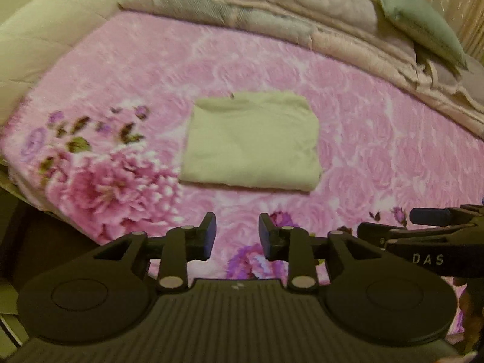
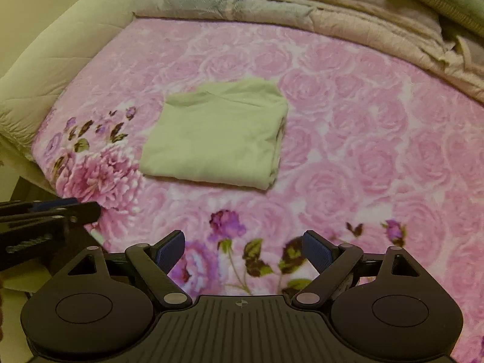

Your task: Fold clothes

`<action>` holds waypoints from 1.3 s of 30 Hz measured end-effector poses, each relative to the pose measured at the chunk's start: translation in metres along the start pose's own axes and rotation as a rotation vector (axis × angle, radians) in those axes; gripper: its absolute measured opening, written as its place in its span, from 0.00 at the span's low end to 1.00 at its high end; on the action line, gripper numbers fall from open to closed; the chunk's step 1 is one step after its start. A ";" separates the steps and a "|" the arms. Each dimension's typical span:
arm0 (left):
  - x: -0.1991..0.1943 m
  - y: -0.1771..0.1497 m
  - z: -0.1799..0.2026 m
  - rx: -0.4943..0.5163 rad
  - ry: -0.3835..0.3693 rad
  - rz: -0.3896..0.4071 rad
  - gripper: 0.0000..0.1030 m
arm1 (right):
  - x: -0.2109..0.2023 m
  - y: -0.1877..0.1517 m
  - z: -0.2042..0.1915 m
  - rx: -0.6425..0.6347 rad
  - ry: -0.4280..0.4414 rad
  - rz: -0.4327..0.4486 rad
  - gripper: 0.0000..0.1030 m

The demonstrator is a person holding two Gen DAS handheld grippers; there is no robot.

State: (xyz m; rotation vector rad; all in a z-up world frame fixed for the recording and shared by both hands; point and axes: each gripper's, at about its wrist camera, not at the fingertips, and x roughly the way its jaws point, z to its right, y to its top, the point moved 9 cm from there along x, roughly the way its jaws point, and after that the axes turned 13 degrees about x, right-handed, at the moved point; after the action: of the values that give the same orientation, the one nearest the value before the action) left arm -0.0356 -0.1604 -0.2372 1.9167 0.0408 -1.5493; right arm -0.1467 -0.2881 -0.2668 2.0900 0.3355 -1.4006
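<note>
A pale green garment lies folded into a neat rectangle on the pink flowered blanket; in the right wrist view the same folded garment sits left of centre. My left gripper hovers above the blanket's near part, short of the garment, jaws apart with nothing between them. My right gripper hangs wide open over the purple flower print, also clear of the garment. Each gripper shows at the edge of the other's view: the right gripper, the left gripper.
Folded beige and grey quilts are piled along the far side with a green pillow on them. A cream padded bolster borders the left edge. The bed's near left corner drops off to a dark floor.
</note>
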 end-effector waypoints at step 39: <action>-0.072 -0.026 0.012 -0.020 0.075 0.041 0.40 | -0.068 -0.029 -0.009 -0.121 0.015 0.027 0.85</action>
State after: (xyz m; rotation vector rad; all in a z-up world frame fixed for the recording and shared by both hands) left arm -0.0779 -0.1193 -0.1867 1.9475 0.0485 -1.4451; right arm -0.1832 -0.2518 -0.2127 2.0003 0.3872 -1.3163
